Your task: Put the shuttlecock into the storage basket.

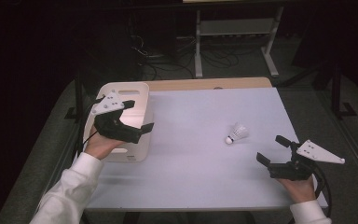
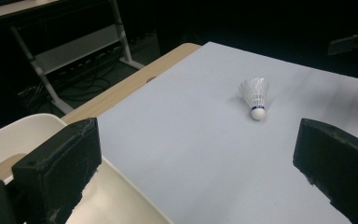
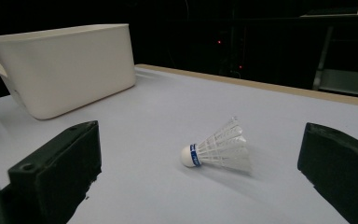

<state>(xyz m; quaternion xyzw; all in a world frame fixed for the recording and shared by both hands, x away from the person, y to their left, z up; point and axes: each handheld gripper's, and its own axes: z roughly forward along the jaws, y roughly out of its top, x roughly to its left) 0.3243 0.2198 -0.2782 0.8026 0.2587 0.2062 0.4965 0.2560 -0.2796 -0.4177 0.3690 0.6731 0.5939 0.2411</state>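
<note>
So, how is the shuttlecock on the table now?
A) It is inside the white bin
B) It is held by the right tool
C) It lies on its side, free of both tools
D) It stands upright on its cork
C: the shuttlecock lies on its side on the table, apart from the open right tool and from the left tool over the bin.

No legible text, number or sign was present. The shuttlecock (image 3: pixel 216 151) carried a blue band (image 3: pixel 195 155) around its cork base; faint white marks on that band were too small to be read. The white bin (image 3: pixel 65 65) bore no label.
</note>
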